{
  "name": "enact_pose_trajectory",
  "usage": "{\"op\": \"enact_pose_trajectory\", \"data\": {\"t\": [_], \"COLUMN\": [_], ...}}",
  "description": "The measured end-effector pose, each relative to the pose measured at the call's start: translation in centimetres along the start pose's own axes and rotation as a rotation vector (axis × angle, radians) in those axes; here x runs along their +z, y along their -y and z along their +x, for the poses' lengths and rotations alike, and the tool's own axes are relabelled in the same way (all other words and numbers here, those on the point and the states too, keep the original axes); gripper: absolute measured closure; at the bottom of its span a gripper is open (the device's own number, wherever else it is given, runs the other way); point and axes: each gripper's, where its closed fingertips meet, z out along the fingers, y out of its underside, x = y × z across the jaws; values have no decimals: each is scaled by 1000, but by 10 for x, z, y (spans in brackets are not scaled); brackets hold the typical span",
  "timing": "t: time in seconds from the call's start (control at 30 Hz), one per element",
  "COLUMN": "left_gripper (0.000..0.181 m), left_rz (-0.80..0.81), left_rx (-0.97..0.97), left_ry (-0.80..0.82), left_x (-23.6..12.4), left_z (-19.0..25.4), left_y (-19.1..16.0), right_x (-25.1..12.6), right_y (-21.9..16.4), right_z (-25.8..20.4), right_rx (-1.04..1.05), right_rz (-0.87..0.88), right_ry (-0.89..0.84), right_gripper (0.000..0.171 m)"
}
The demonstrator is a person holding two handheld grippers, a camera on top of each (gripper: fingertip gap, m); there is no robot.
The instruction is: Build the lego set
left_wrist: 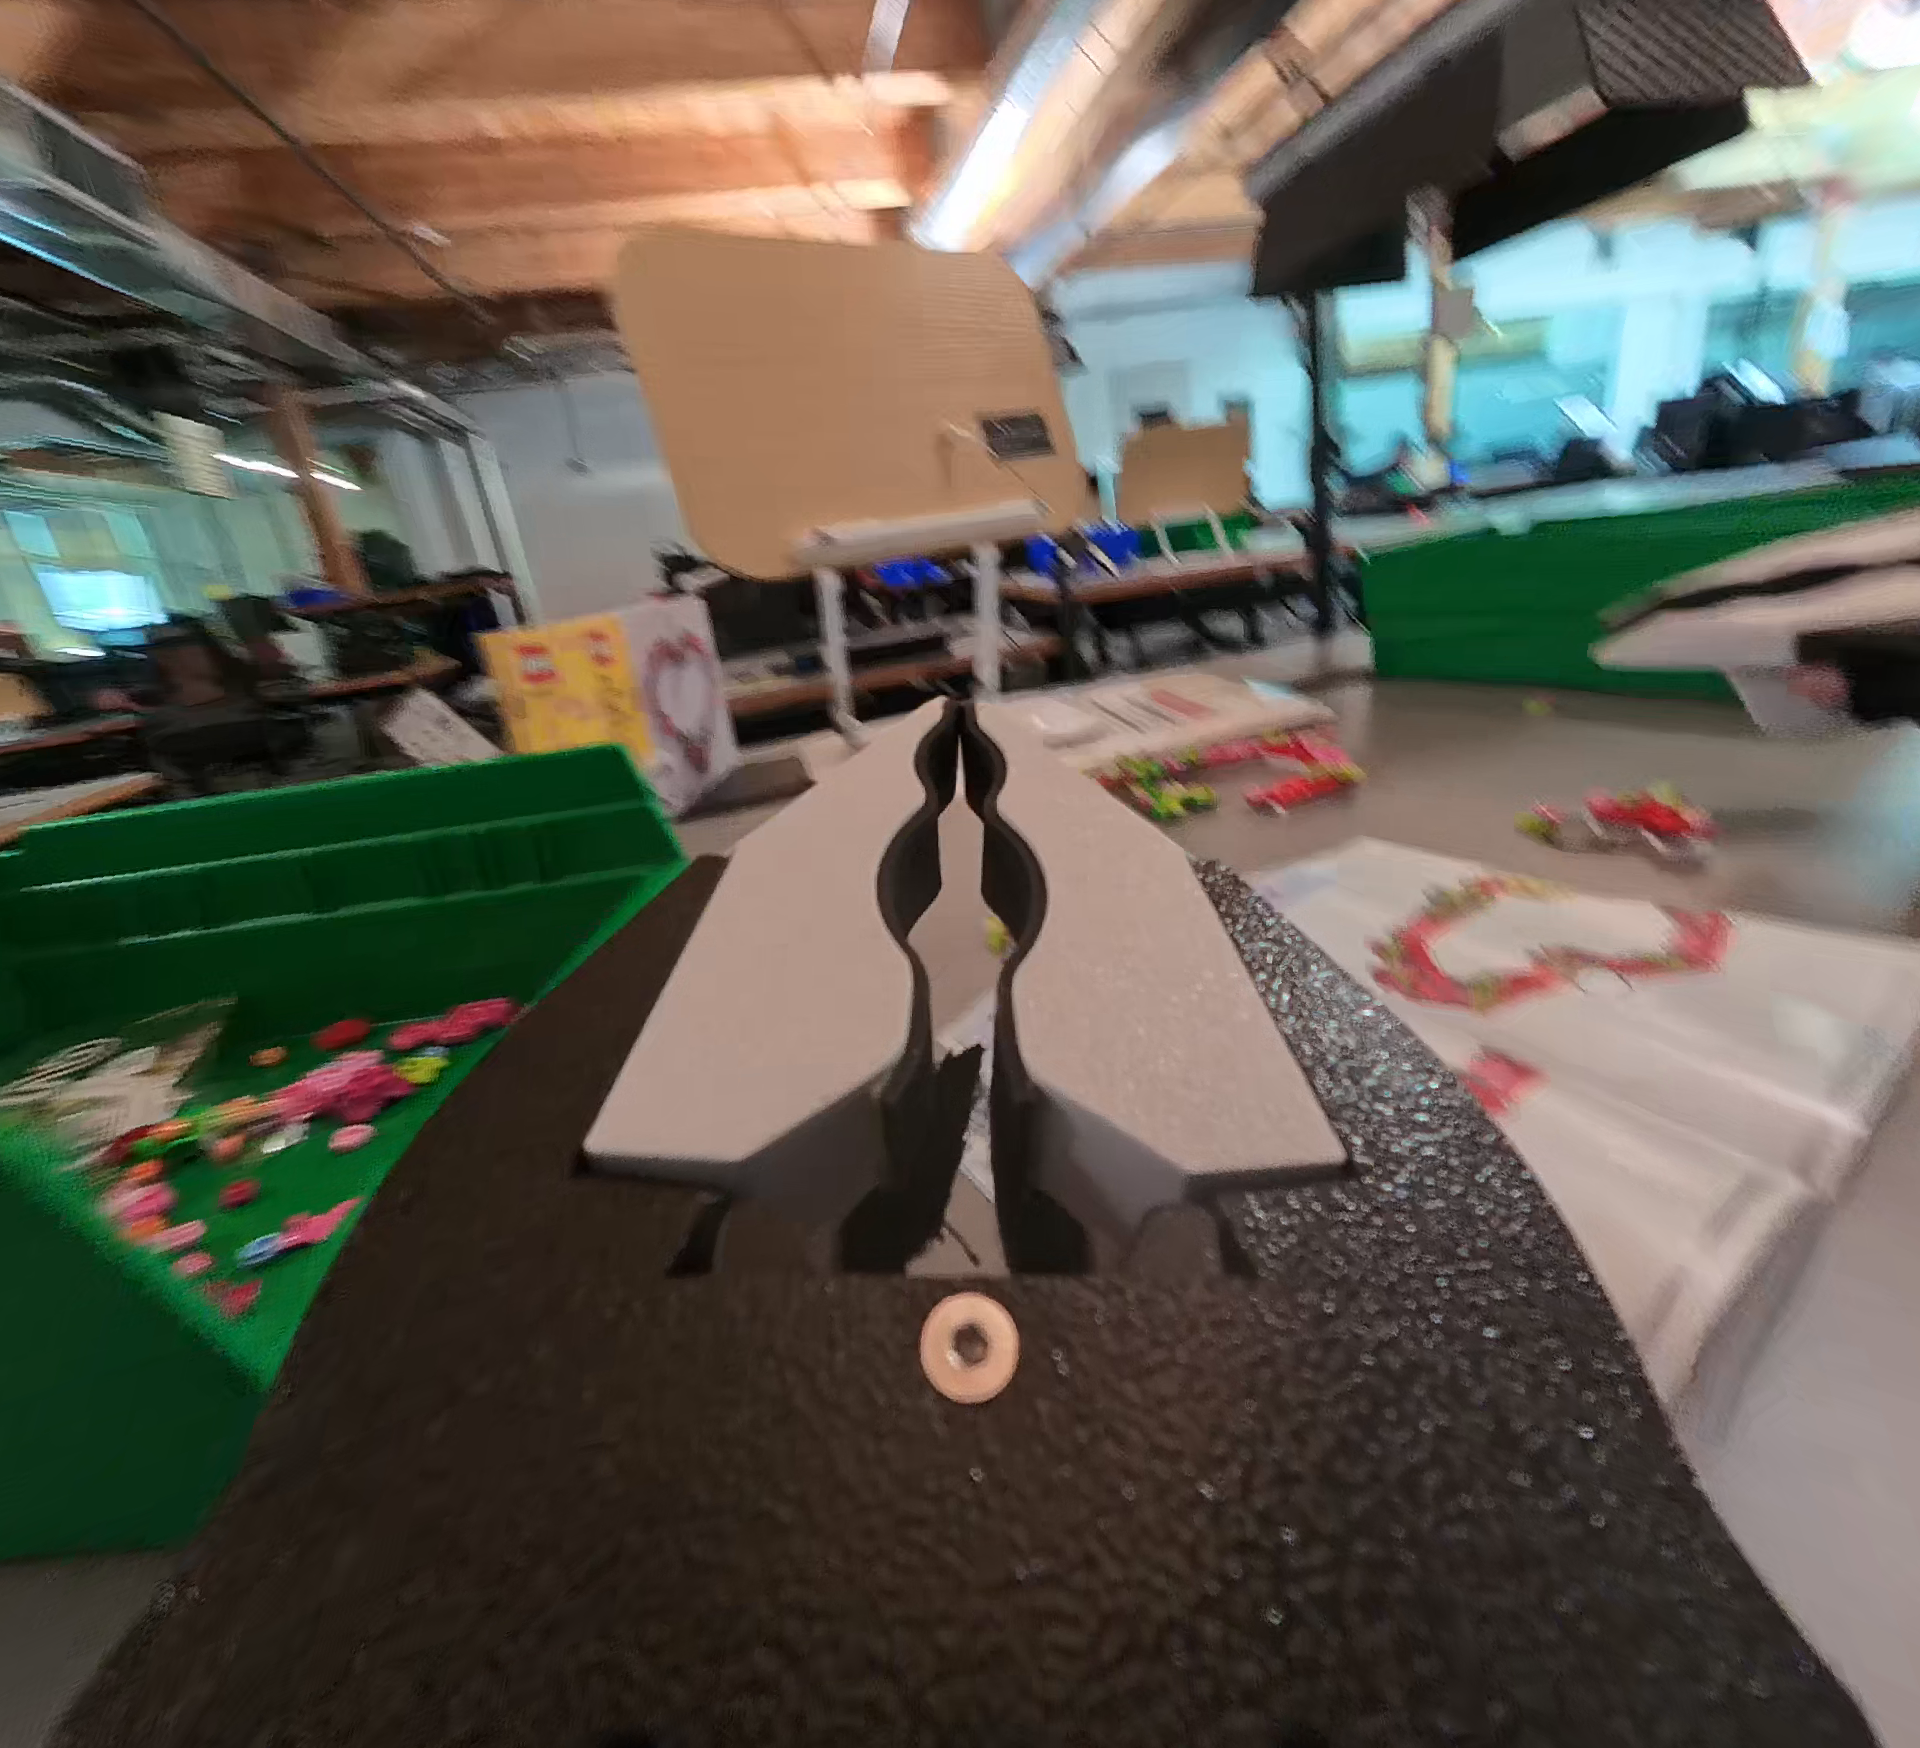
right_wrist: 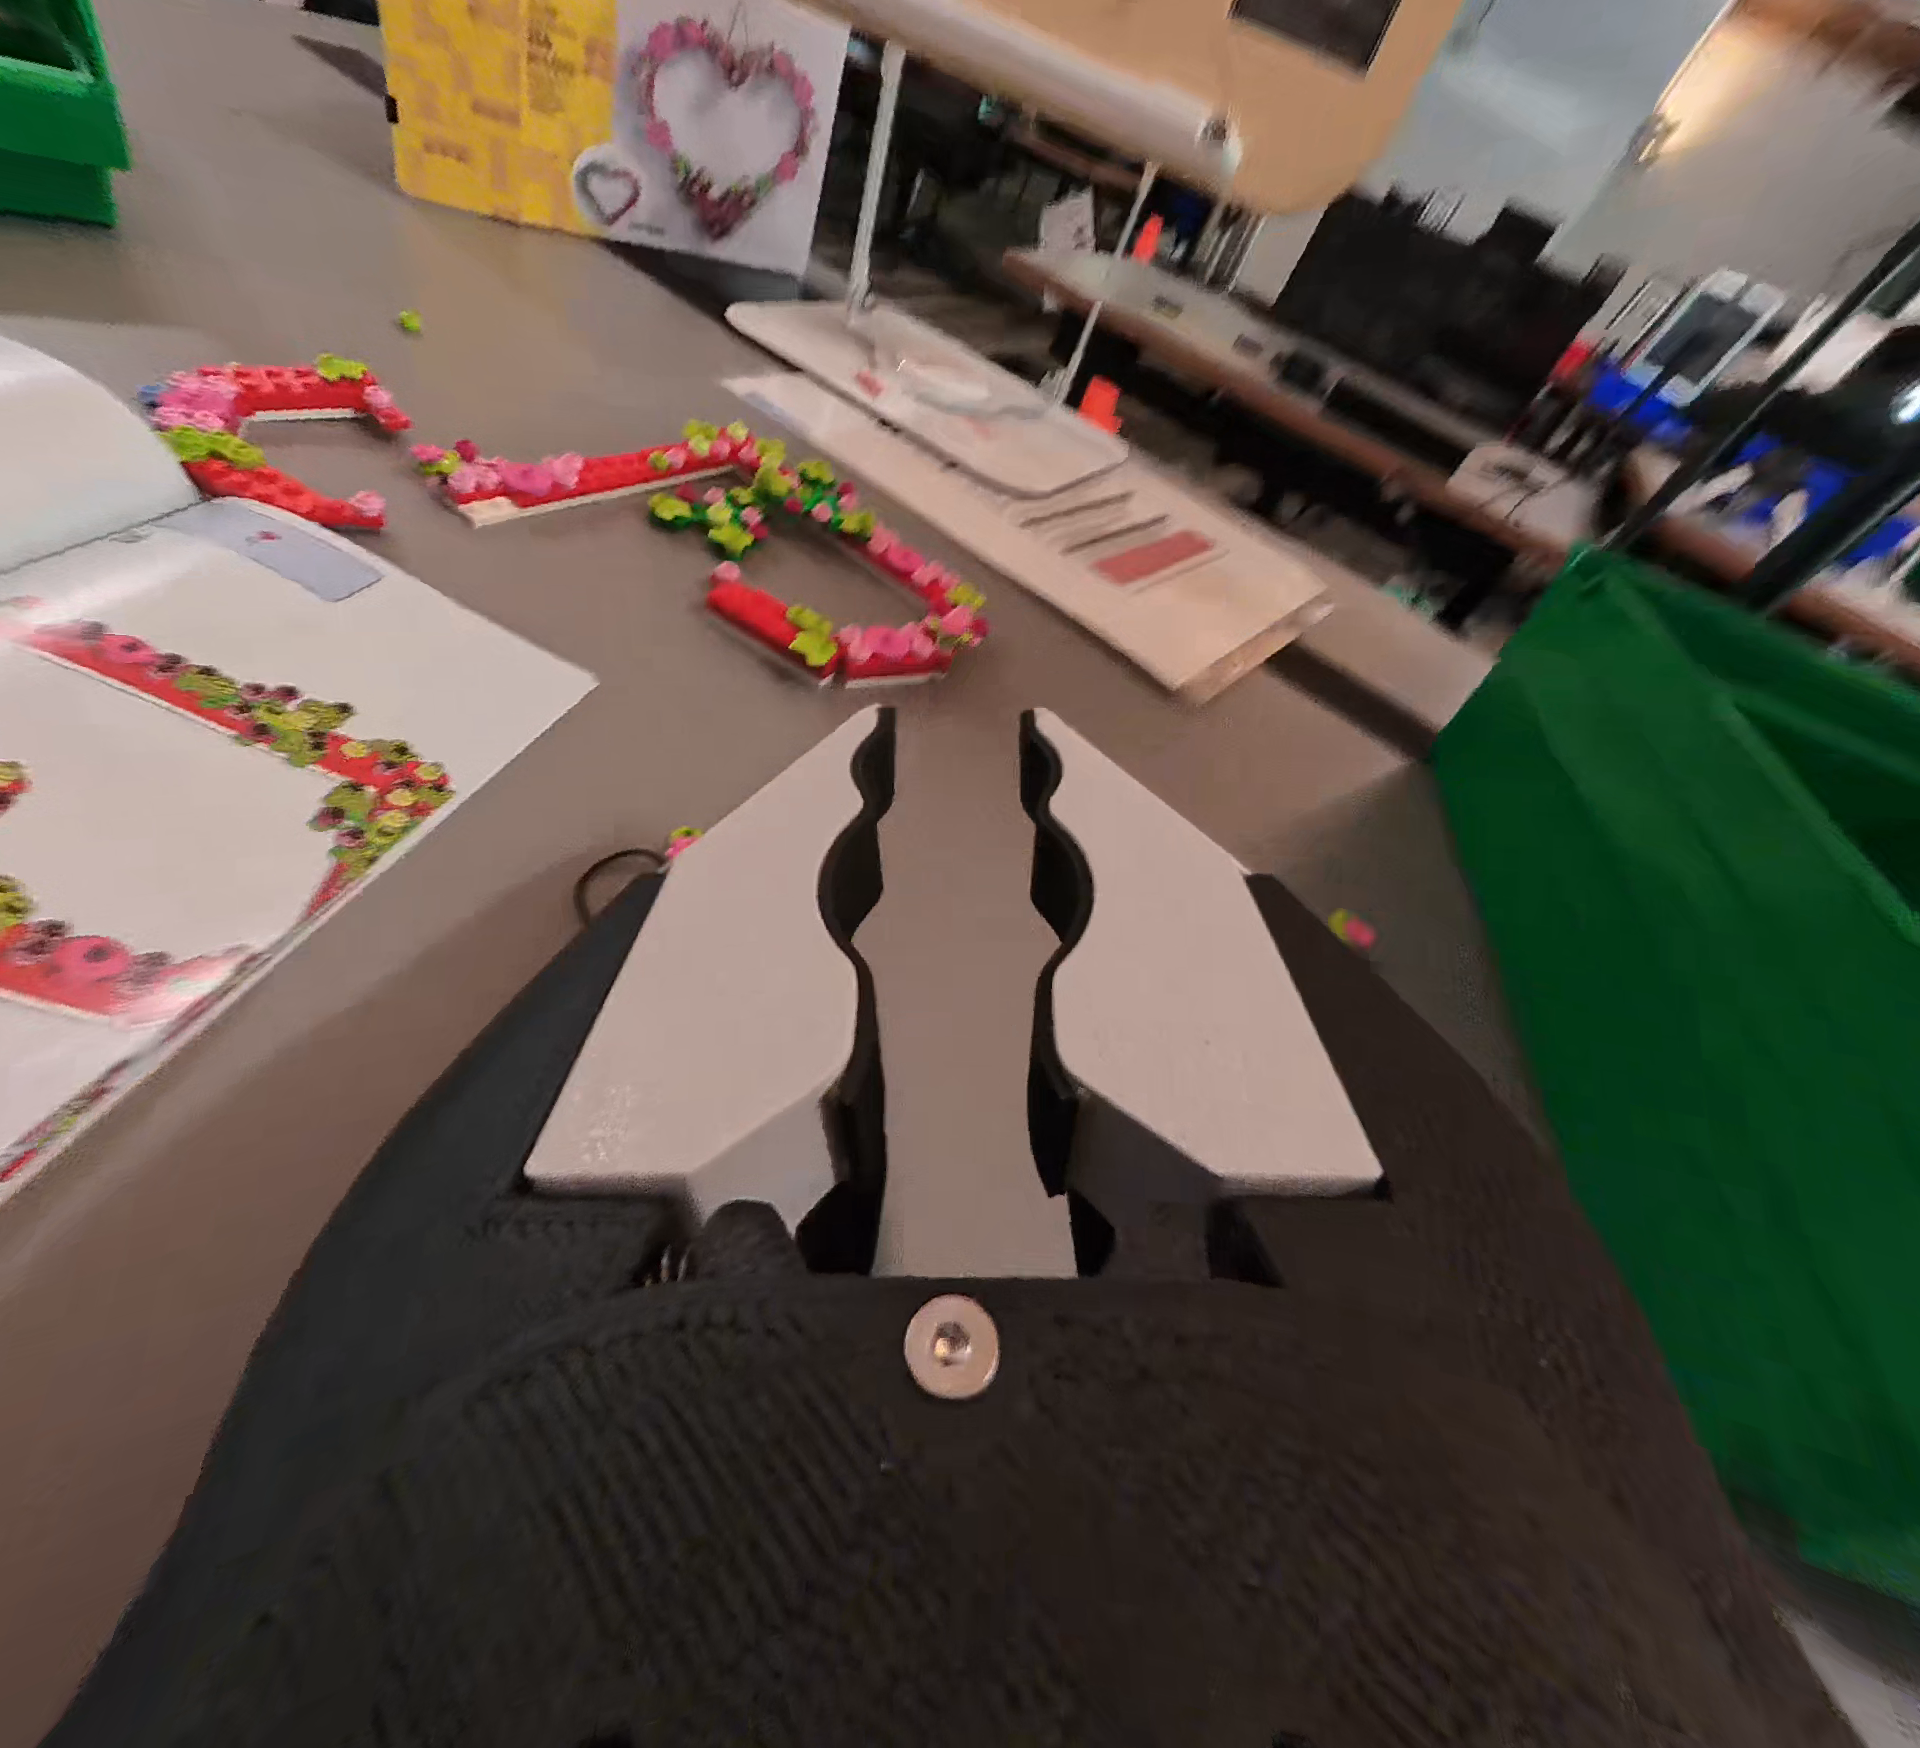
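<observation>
From my left wrist view, my left gripper (left_wrist: 960, 713) points out over the grey table (left_wrist: 1455, 763), its jaws drawn together with the tips all but touching and nothing between them. Down to the left sits the green bin (left_wrist: 312, 877) with loose pink and red pieces (left_wrist: 343, 1085) on its floor. To the right lies the instruction booklet (left_wrist: 1558, 1075), open at a heart picture, and beyond it the red built segments (left_wrist: 1299, 779). The view is blurred, so I judge I am between grasps; I should settle before going into the bin and spread the jaws only when over one piece.

From my right wrist view, my right gripper (right_wrist: 956, 716) hovers low over the table, jaws parted with bare table showing between them, holding nothing. Just ahead lie three flowered sections: a curved one (right_wrist: 270, 441) far left, a straight one (right_wrist: 582, 477) beside it, and an angled one (right_wrist: 831, 597) nearest my tips. The set box (right_wrist: 613, 46) stands behind. To do this well I would pinch the nearest section by its red base, not the flowers, which look likely to pop off.
</observation>
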Motion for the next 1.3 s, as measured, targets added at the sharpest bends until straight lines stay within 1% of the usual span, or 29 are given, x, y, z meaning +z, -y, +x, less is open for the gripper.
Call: {"op": "enact_pose_trajectory", "data": {"t": [0.03,0.13,0.27,0.4,0.53,0.6,0.7,0.83,0.97,1.07,1.17,1.3], "left_gripper": [181,181,181,181,181,181,181,181,181,181,181,181], "left_rz": [-43,-240,-439,-588,-832,-881,-903,-949,-967,-959,-883,-757], "left_rx": [2,-19,-29,83,217,250,250,196,162,135,144,176], "left_ry": [-47,-217,-389,-476,-513,-524,-534,-572,-577,-574,-512,-468], "left_x": [3,12,18,34,34,30,24,10,-3,-9,-5,-2], "left_z": [8,41,86,120,137,141,142,143,142,142,135,123], "left_y": [-6,-33,-56,-69,-108,-120,-121,-119,-115,-113,-106,-80], "right_x": [0,1,1,-1,-1,-3,-6,-8,-10,-10,-9,-5], "right_y": [-4,-13,-26,-35,-45,-47,-51,-54,-54,-55,-55,-54], "right_z": [-2,-13,-29,-41,-45,-48,-53,-56,-58,-58,-59,-61], "right_rx": [39,139,254,277,221,210,210,212,206,195,193,145], "right_rz": [-32,-122,-259,-349,-421,-438,-468,-494,-499,-504,-500,-495], "right_ry": [22,136,272,310,291,308,337,363,381,379,391,464], "right_gripper": [148,147,134,127,129,133,140,147,155,155,156,157]}}
